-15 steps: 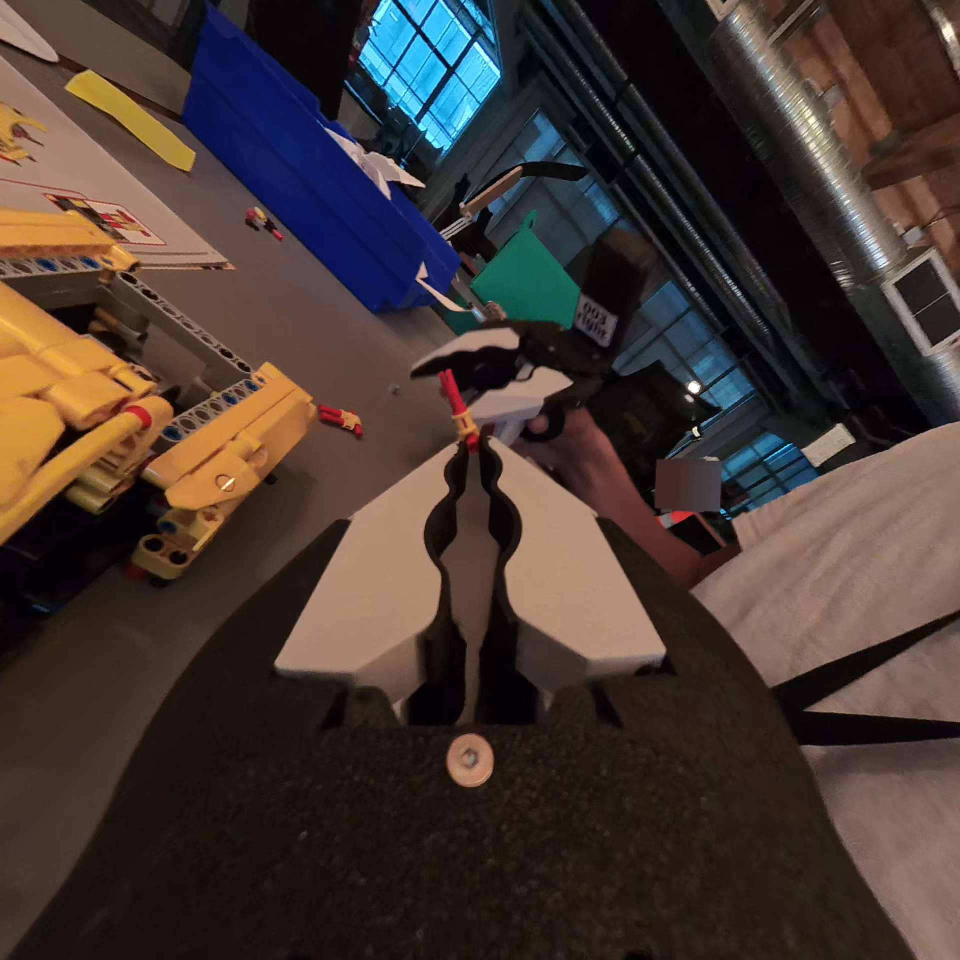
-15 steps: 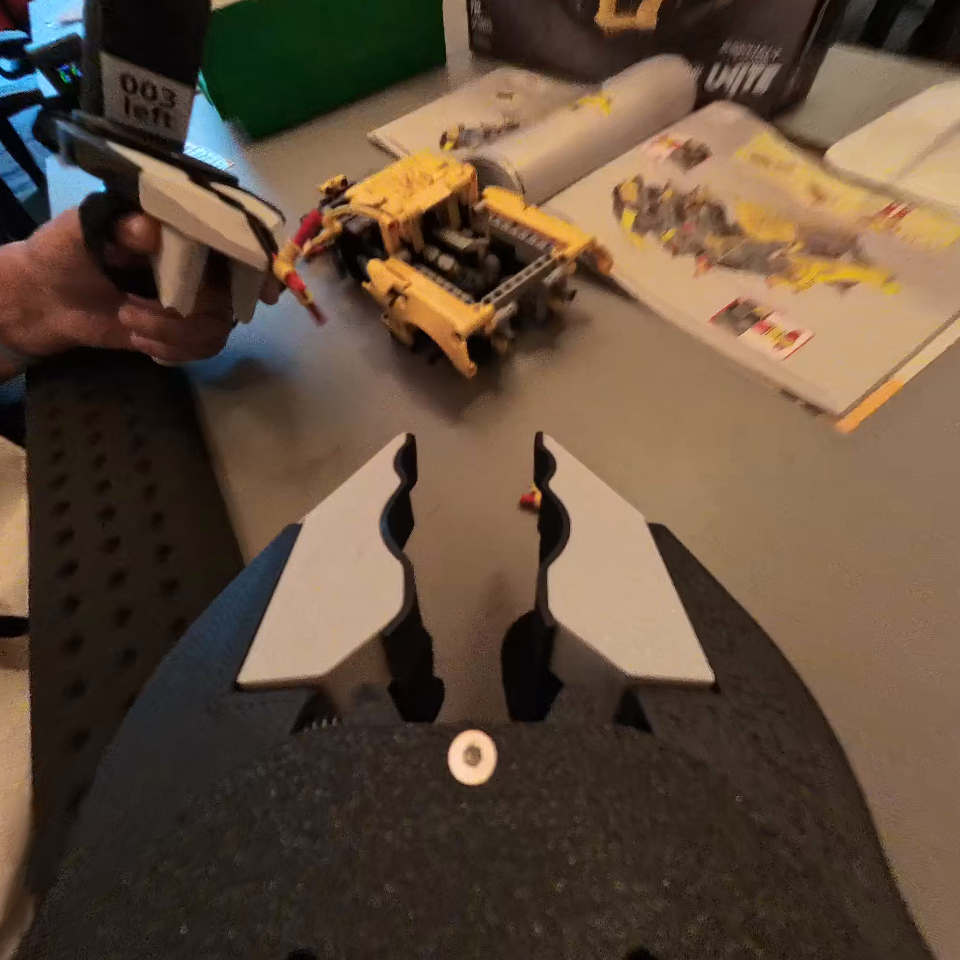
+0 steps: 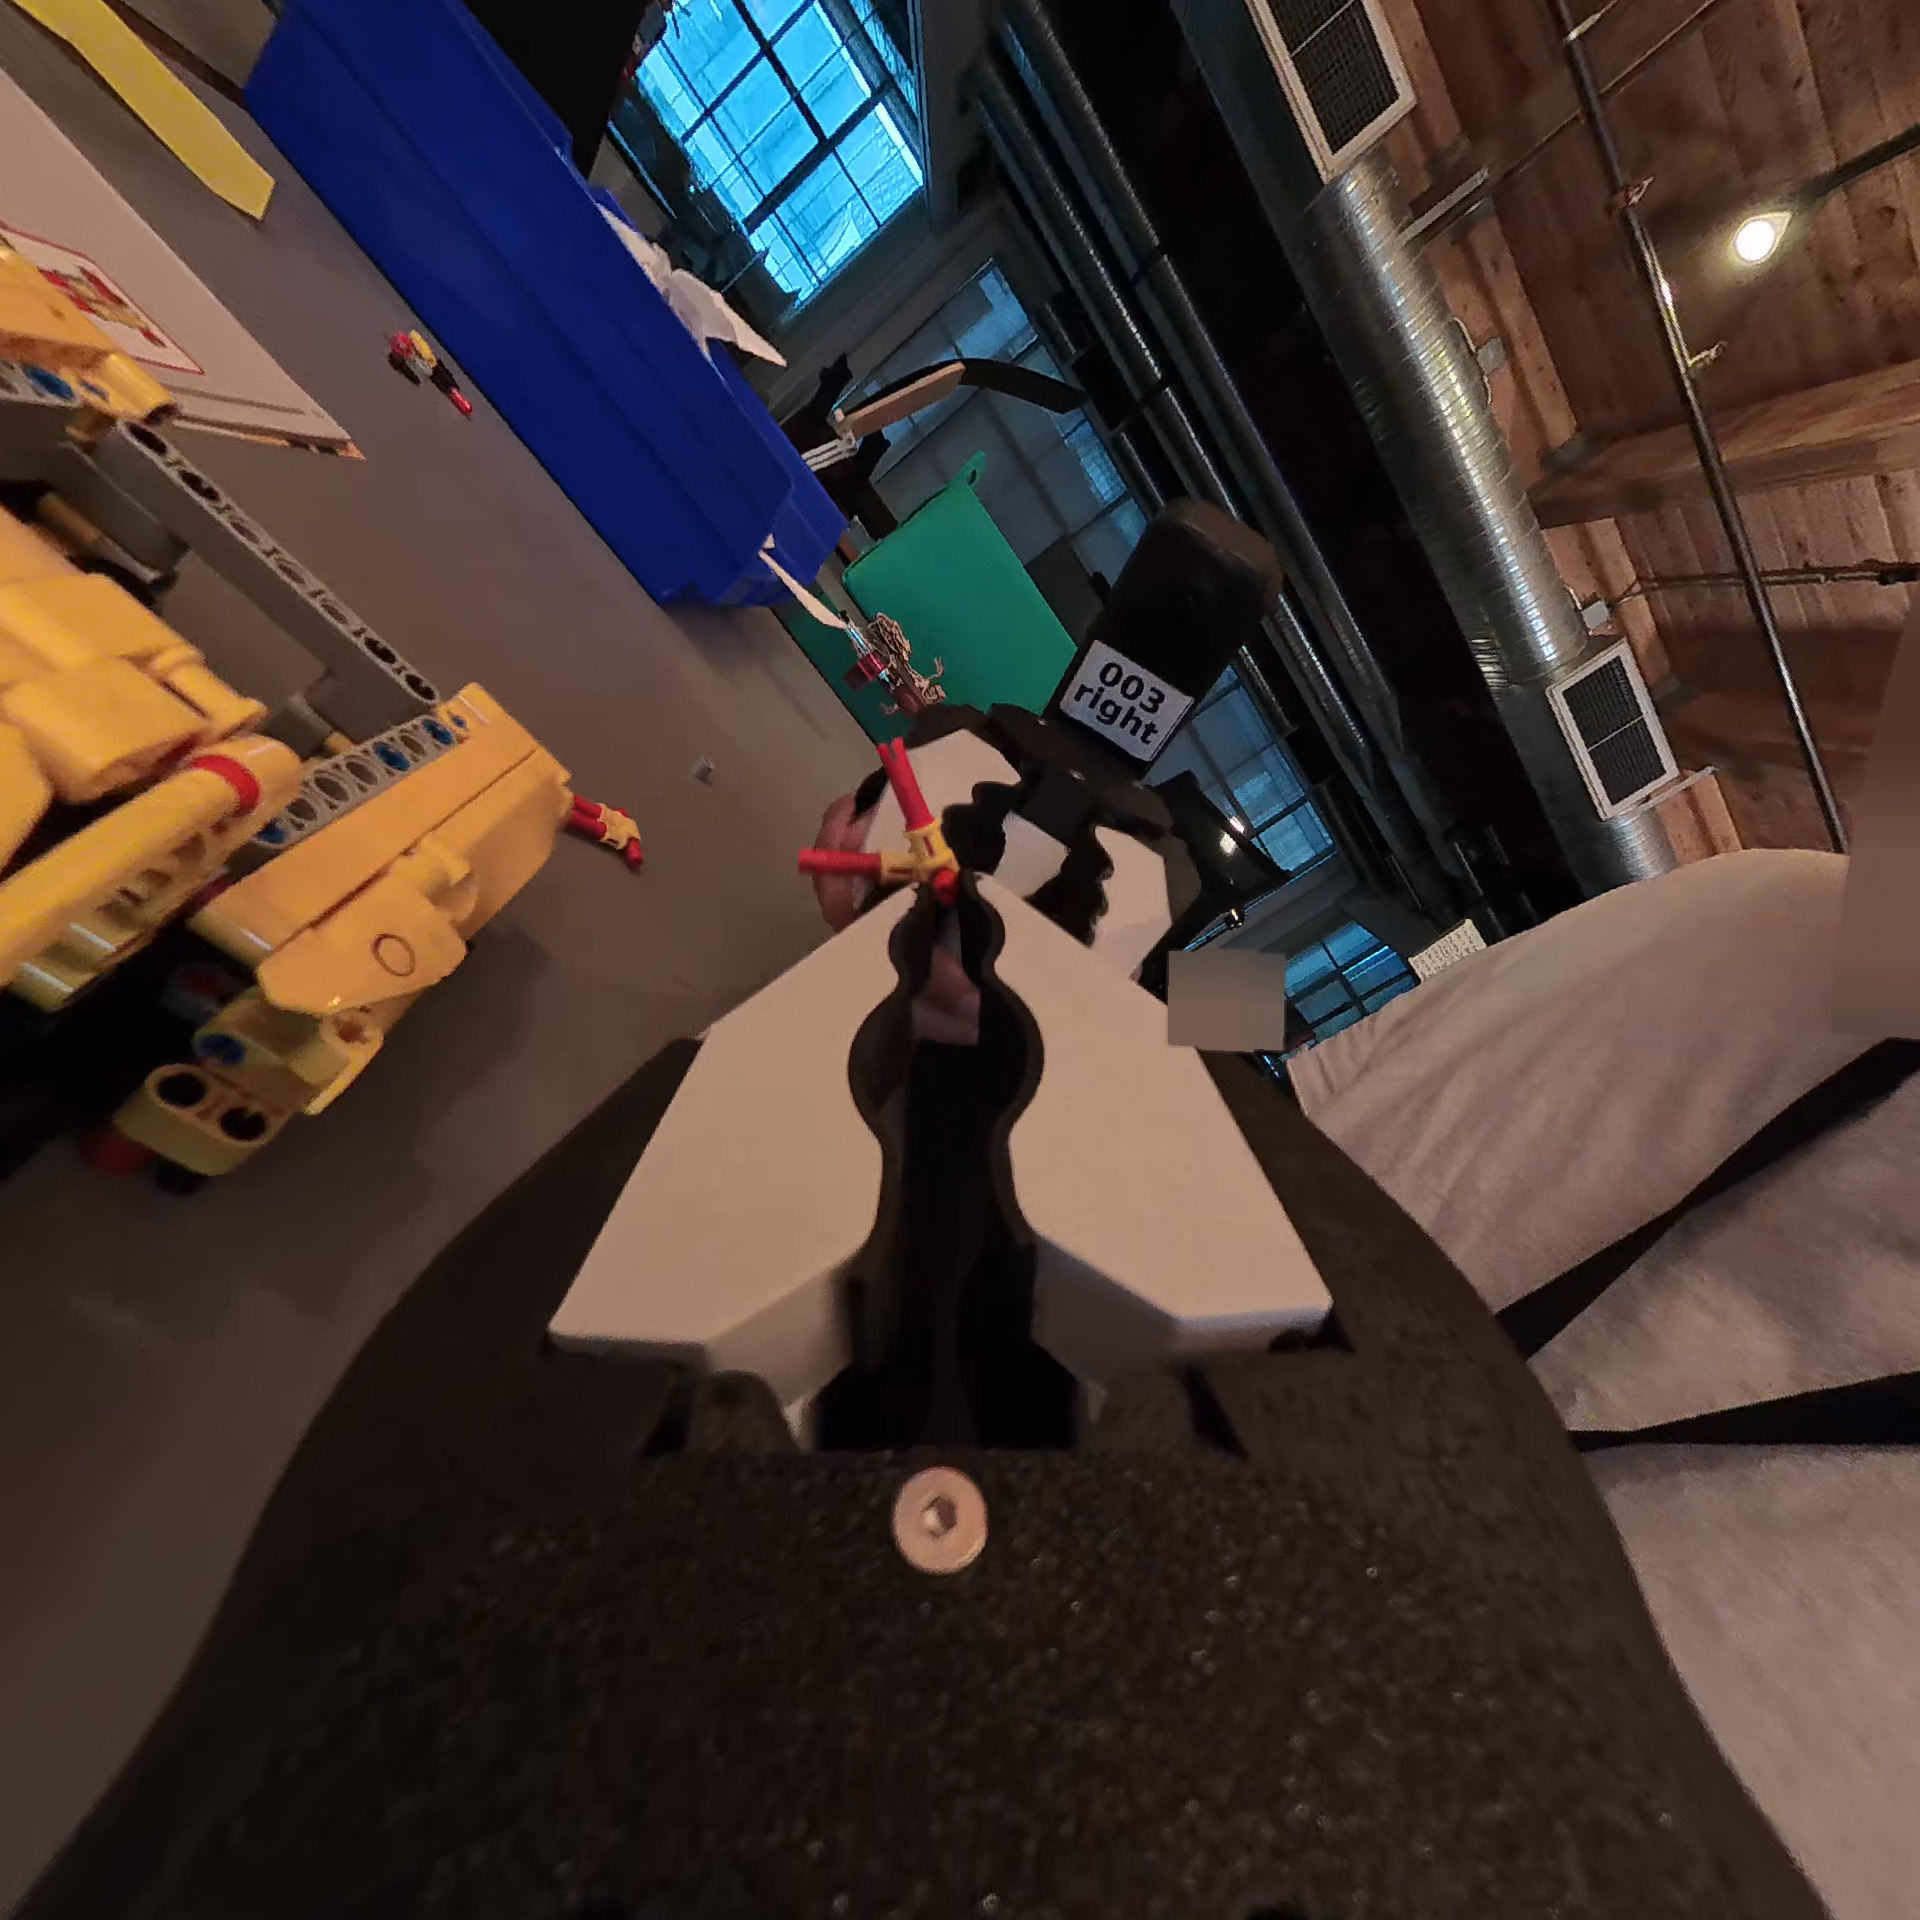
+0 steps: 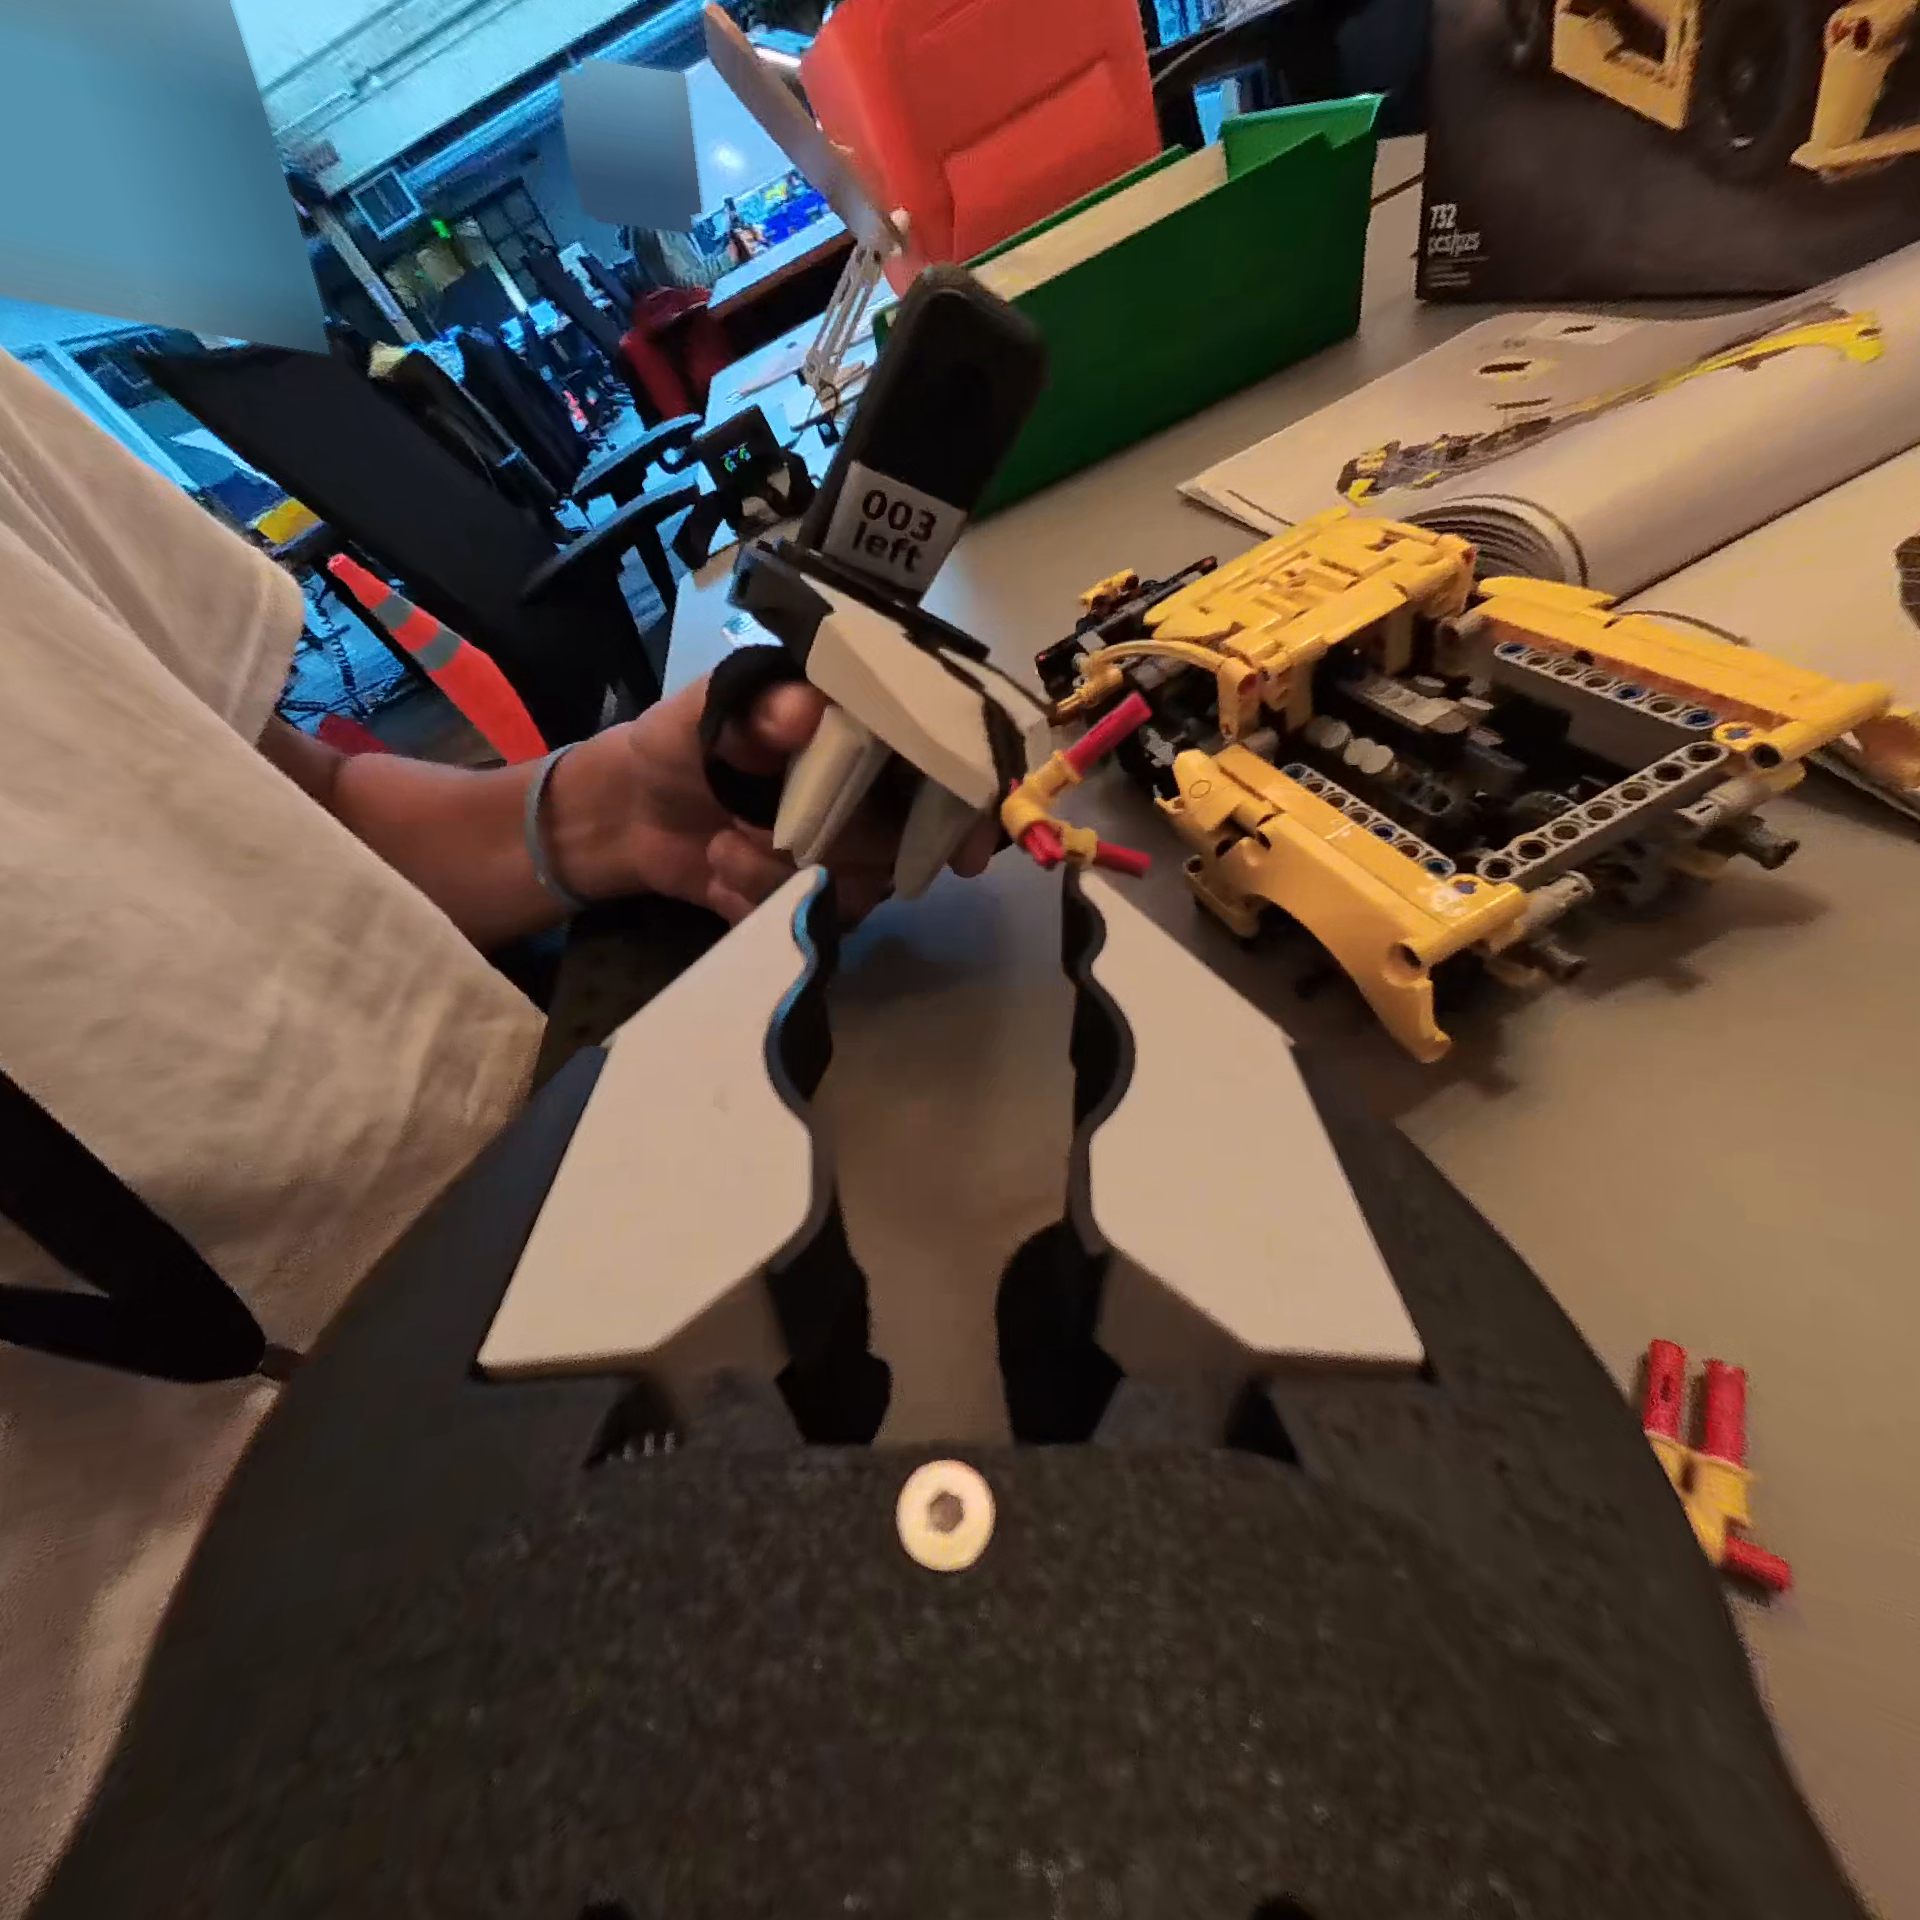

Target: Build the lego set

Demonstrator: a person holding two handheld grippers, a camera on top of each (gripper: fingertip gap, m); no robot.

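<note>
Left gripper (image 3: 940, 914) holds a red-and-yellow connector piece (image 3: 902, 842) in the air while the right gripper (image 4: 945, 894) faces it with nothing in it.

The left jaws are pinched tight on the piece's lower end, its 2 red axles sticking out past the tips. The right jaws stand apart, just beside the piece but not touching it. The yellow lego model (image 4: 1455, 727) sits on the grey table (image 4: 1558, 1195) near an open instruction booklet (image 4: 1621, 436); a second red-and-yellow piece (image 4: 1704, 1455) lies on the table by the right gripper.
</note>
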